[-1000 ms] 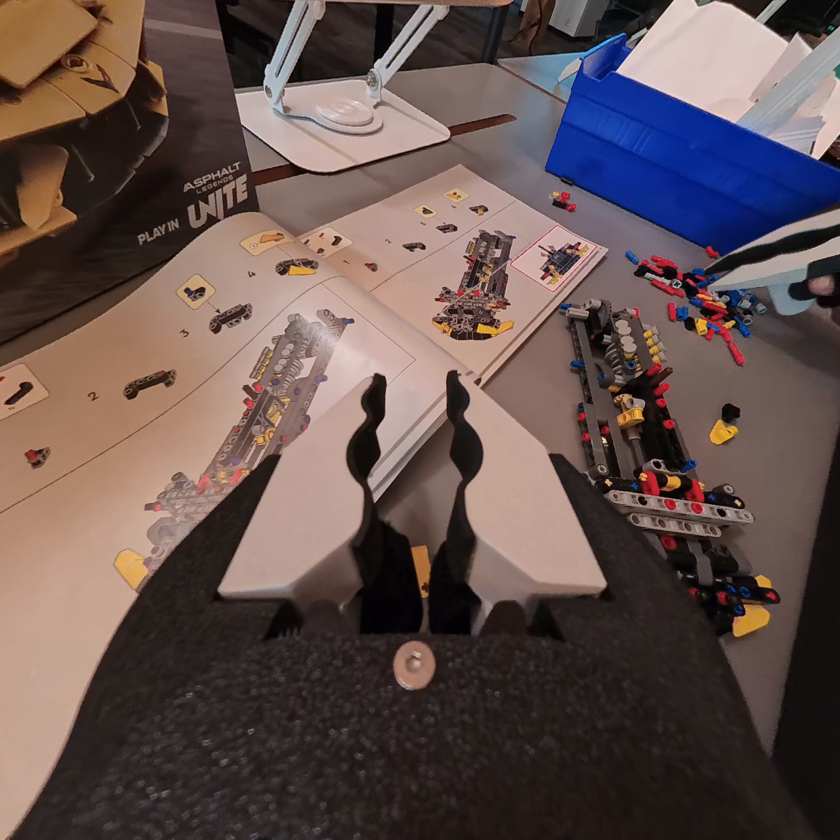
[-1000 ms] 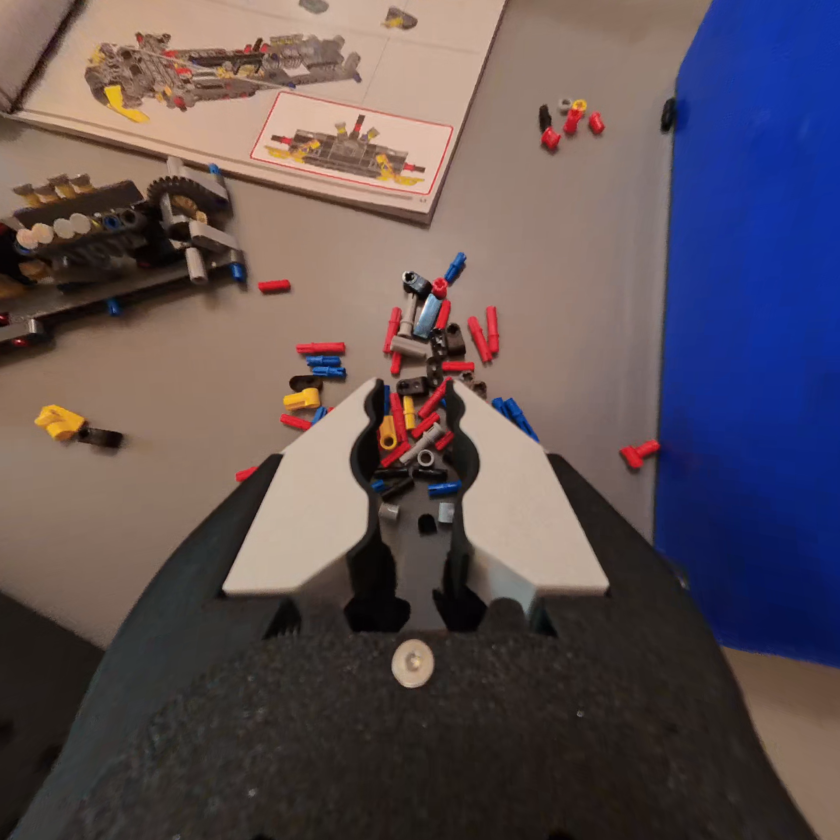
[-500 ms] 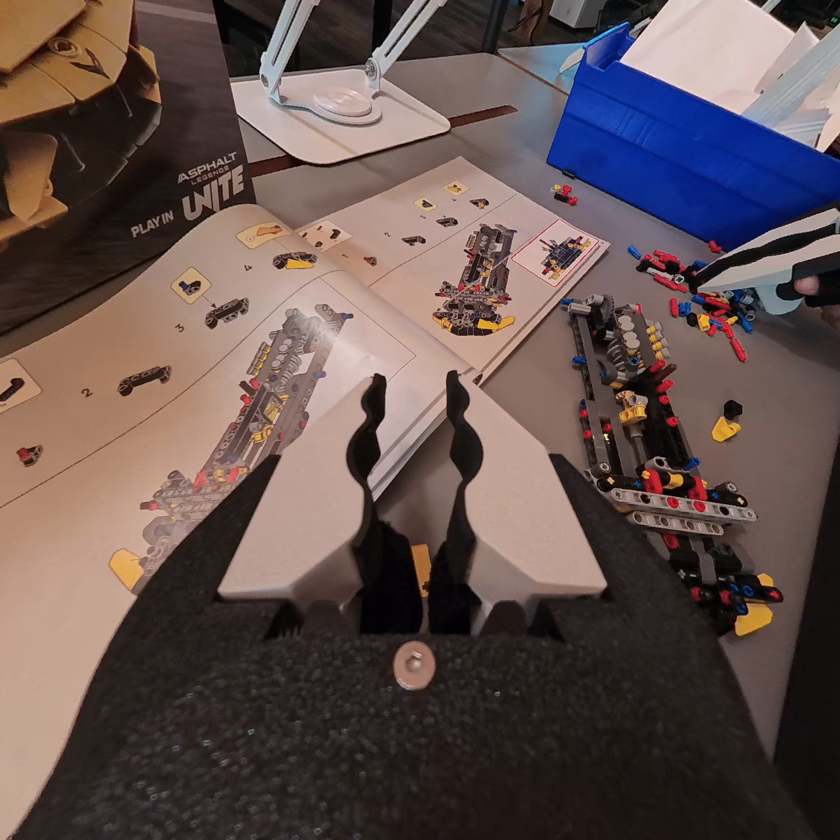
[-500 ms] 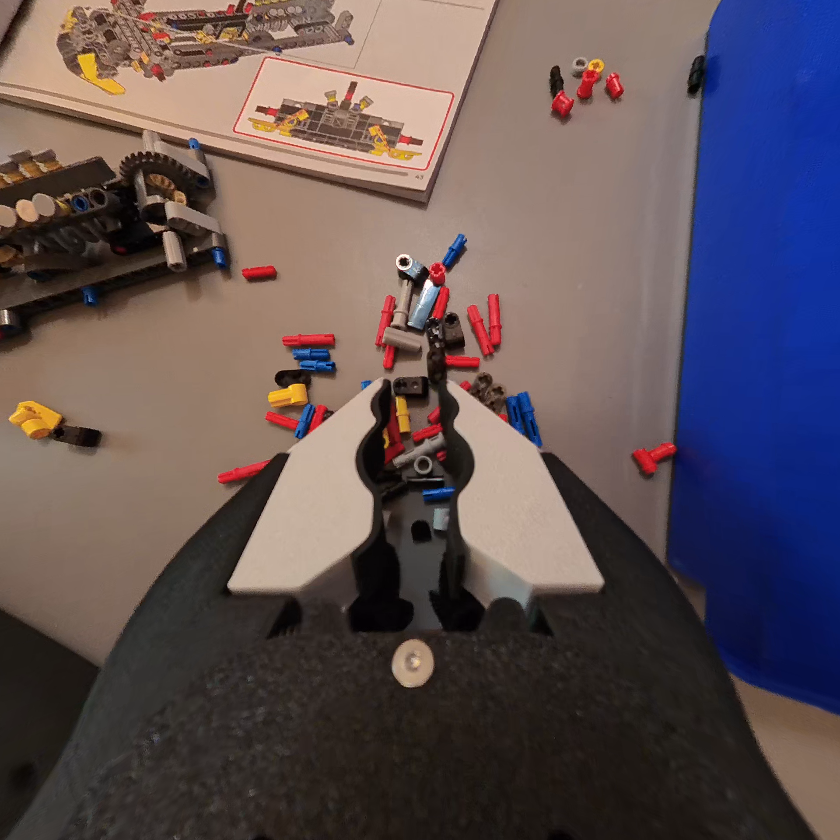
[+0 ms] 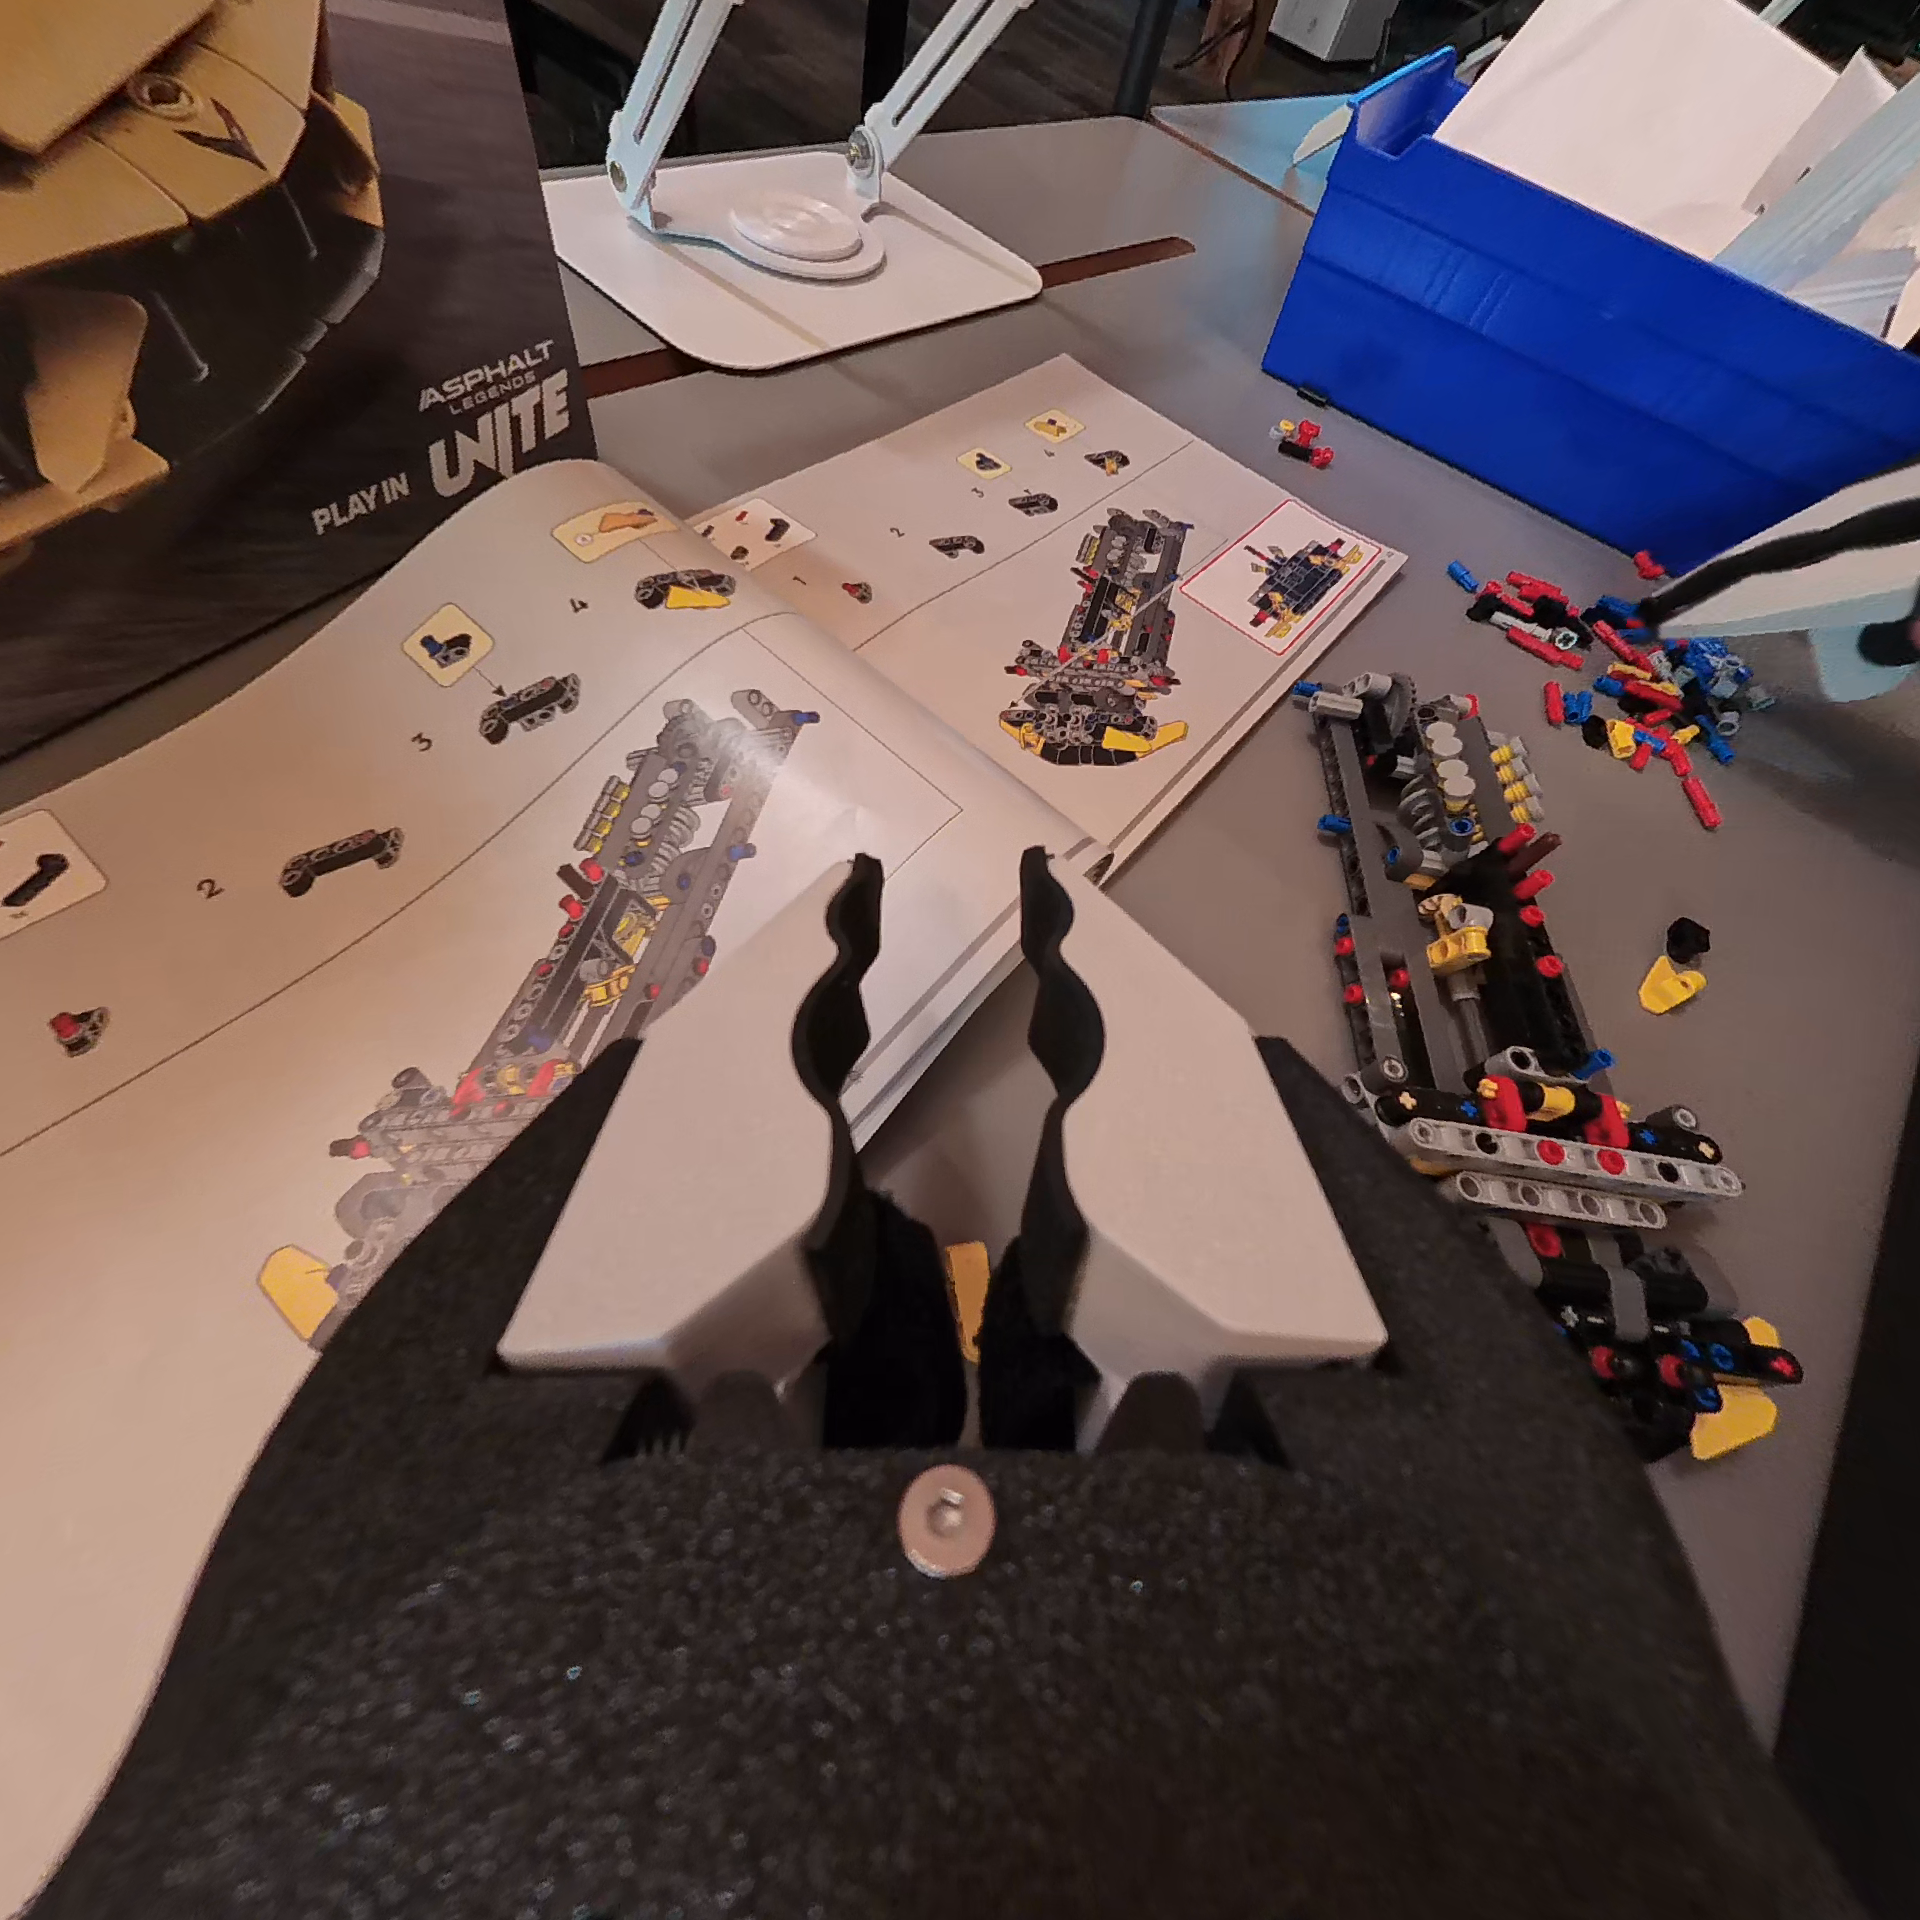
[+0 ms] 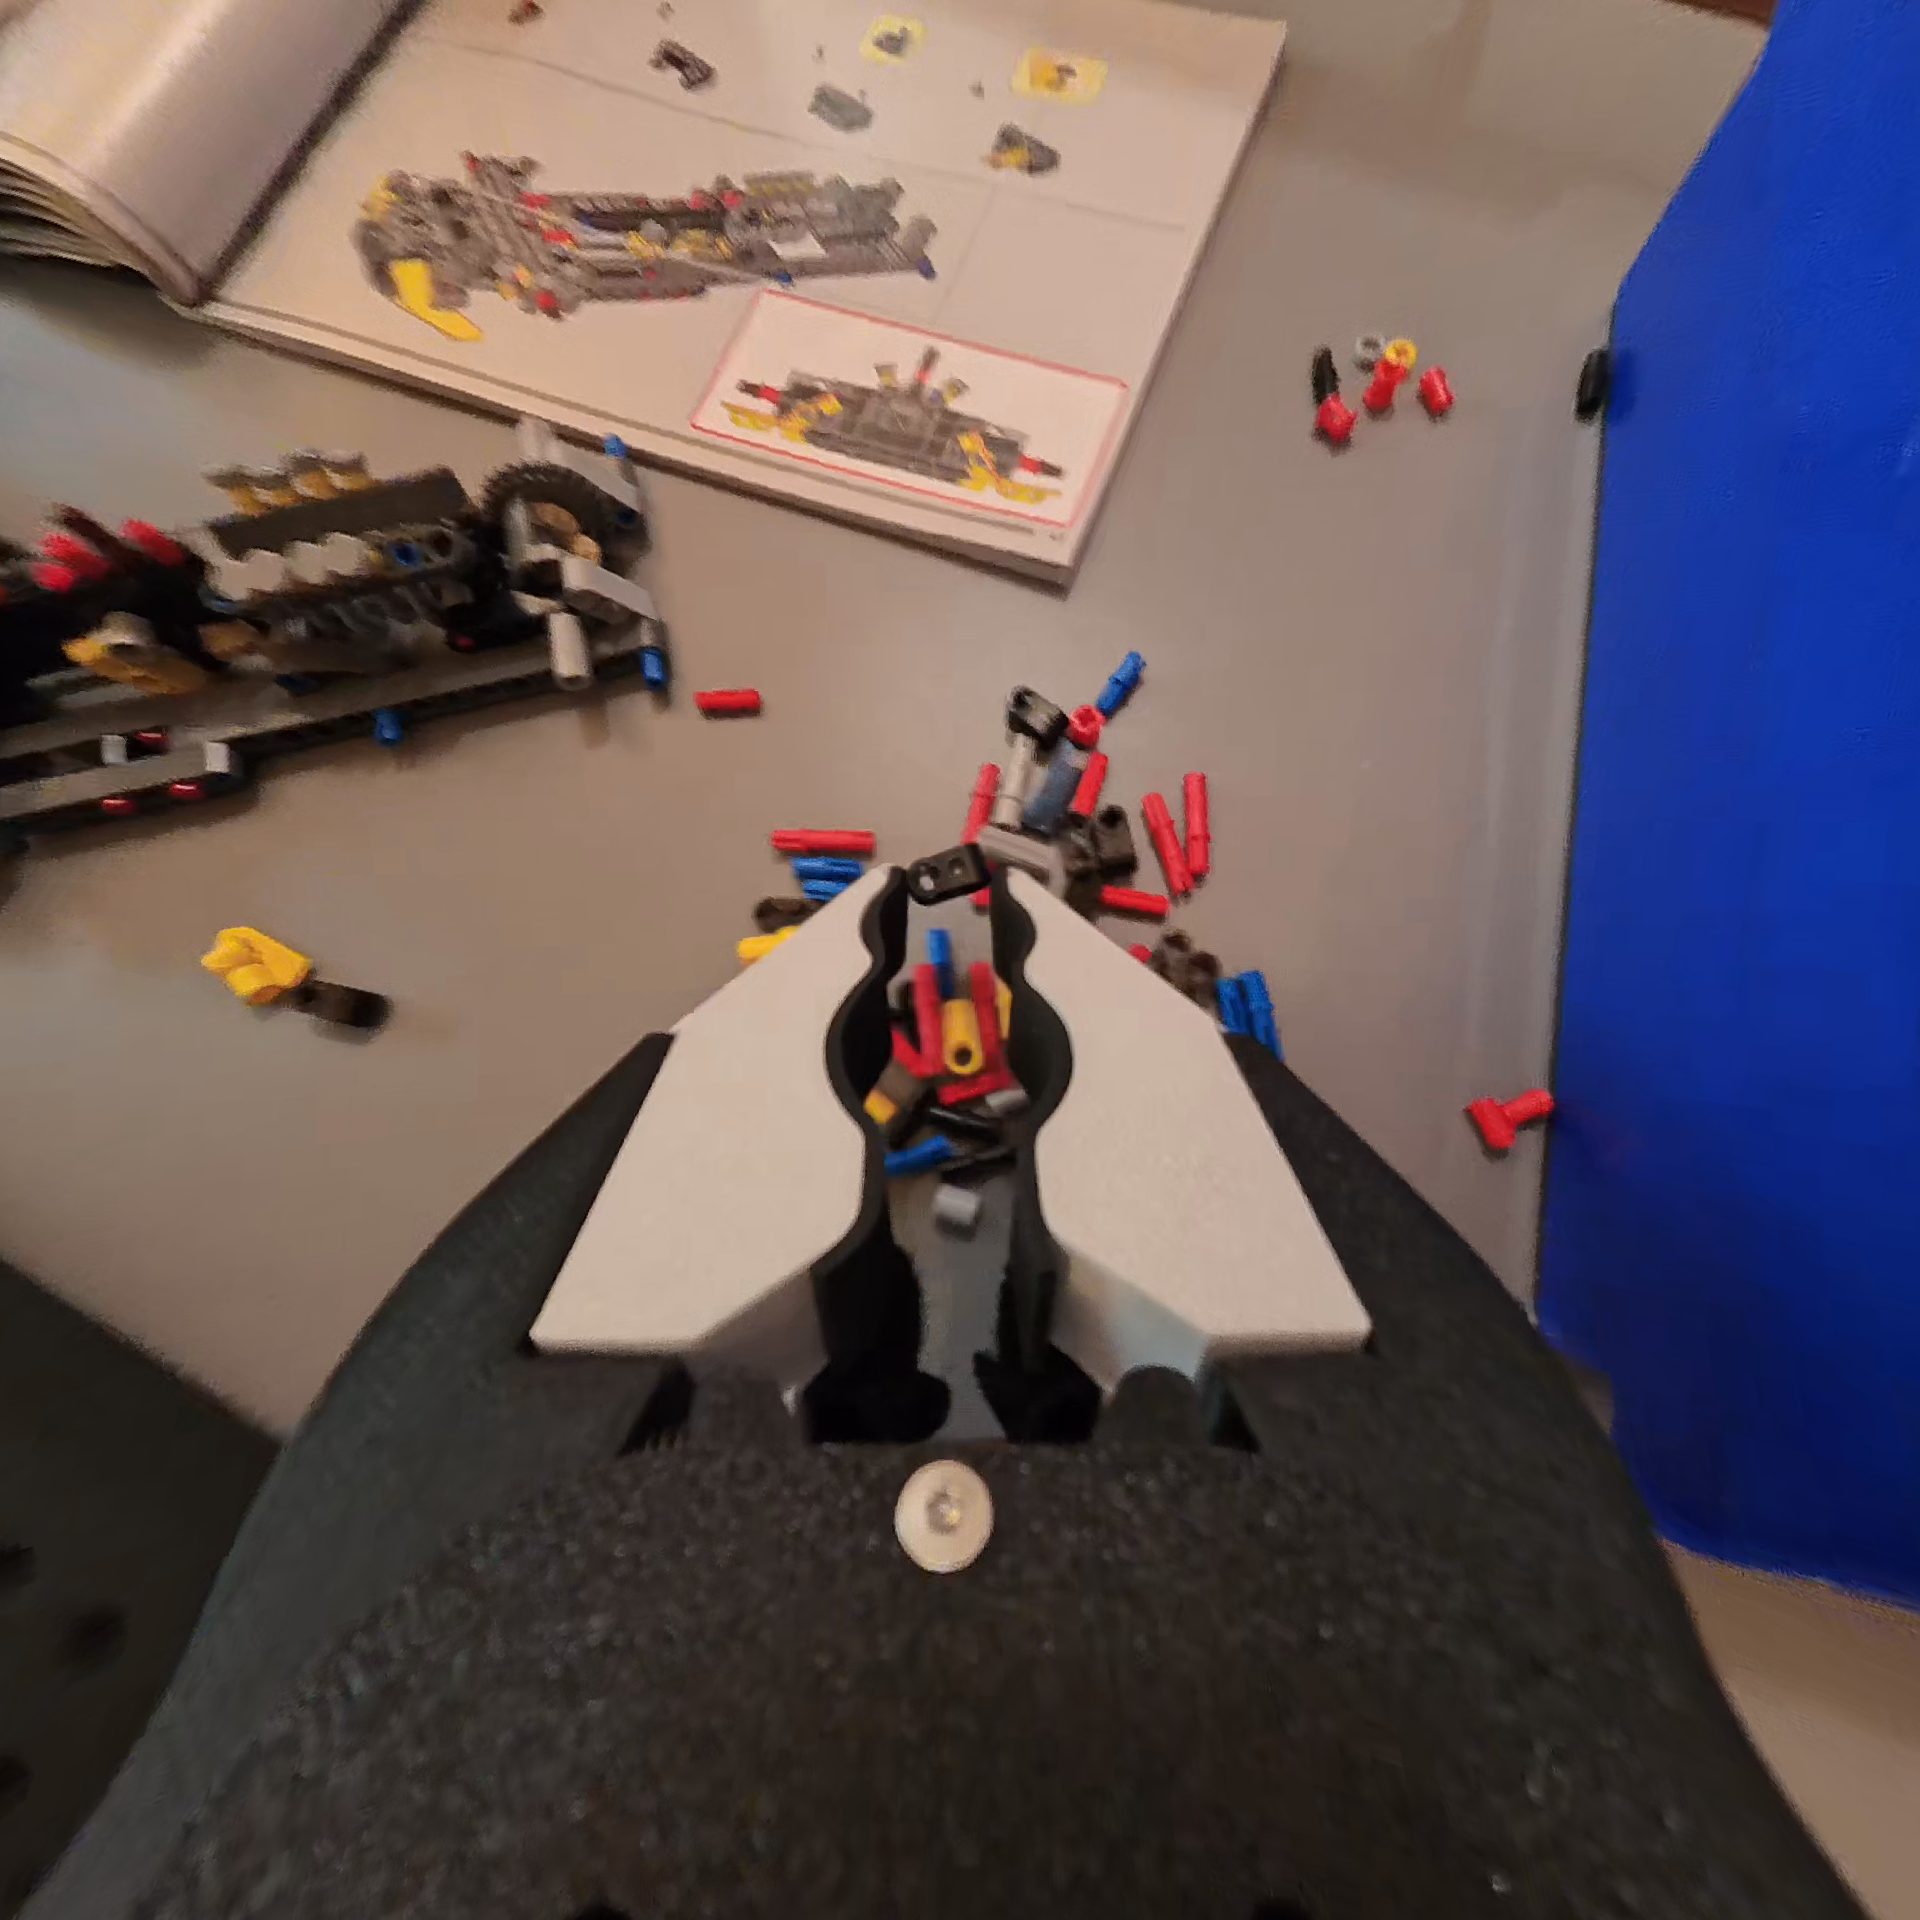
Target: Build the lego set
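Right gripper pinching black connector at its tips, long axis crosswise; chassis at ten o'clock on bench. Left gripper open, empty, over manual.

A: What are the grippers made of?

B: The left gripper has smooth, matt grey plastic fingers with black wavy inner pads, set in a rough, grainy black body with a shiny metal screw. The right gripper looks the same.

A: And the table?

B: The table is smooth, matt grey. The instruction booklet is paper with a soft sheen. The box is printed cardboard.

A: The bricks?

B: The loose pieces and the half-built model are hard, glossy plastic. The blue bin is smooth plastic; the white stand looks matt.
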A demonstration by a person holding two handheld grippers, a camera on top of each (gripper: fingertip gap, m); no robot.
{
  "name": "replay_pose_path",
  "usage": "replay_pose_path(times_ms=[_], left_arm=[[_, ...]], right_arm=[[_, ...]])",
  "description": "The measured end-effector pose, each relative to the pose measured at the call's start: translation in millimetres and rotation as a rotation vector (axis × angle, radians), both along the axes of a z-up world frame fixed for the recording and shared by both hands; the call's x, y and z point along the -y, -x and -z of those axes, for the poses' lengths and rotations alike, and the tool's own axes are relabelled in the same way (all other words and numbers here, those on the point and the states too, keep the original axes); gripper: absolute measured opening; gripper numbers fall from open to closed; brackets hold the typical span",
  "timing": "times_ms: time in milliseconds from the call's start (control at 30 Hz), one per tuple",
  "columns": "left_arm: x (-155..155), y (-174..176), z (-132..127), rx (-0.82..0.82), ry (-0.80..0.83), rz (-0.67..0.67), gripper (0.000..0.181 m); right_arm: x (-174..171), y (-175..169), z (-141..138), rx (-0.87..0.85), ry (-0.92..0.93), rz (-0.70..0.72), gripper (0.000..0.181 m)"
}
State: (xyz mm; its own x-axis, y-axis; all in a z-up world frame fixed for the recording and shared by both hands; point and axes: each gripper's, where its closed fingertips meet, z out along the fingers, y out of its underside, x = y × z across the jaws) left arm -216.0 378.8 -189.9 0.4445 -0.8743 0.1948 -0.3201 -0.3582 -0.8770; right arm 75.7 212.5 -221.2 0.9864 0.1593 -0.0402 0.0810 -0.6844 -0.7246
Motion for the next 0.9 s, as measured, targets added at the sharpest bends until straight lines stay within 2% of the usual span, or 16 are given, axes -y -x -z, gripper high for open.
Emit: replay_pose_path(times_ms=[67,133,200,300,467,533,633,767,900], left_arm=[[0.3,0.1,0.2,-0.003,-0.003,0.000,0.025],[0.6,0.2,-0.3,-0.005,-0.007,0.001,0.025],[1.0,0.2,-1.2,-0.004,-0.009,0.001,0.025],[1.1,1.2,-2.2,-0.003,-0.011,-0.001,0.025],[4.2,-0.5,-4.8,0.002,-0.014,0.011,0.025],[5.0,-0.6,-4.9,-0.003,-0.021,0.012,0.025],[5.0,-0.4,-5.3,-0.005,-0.026,0.010,0.025],[4.1,-0.1,-3.7,-0.008,-0.020,0.008,0.025],[4.5,-0.9,-2.3,-0.013,-0.021,0.011,0.025]], right_arm=[[0.4,25.0,-13.2,-0.031,-0.030,-0.083,0.014],[7.4,66.2,-18.5,-0.069,-0.021,-0.235,0.014],[19.3,106.8,-16.0,-0.099,0.007,-0.372,0.014],[28.9,133.6,-0.6,-0.080,0.061,-0.425,0.014],[21.0,130.6,19.7,-0.024,0.081,-0.325,0.014],[24.4,133.7,28.0,0.004,0.114,-0.352,0.014],[24.0,134.9,29.2,0.037,0.103,-0.361,0.014],[24.7,133.5,27.4,0.001,0.104,-0.358,0.018],[14.9,97.6,13.7,0.000,0.054,-0.247,0.021]])
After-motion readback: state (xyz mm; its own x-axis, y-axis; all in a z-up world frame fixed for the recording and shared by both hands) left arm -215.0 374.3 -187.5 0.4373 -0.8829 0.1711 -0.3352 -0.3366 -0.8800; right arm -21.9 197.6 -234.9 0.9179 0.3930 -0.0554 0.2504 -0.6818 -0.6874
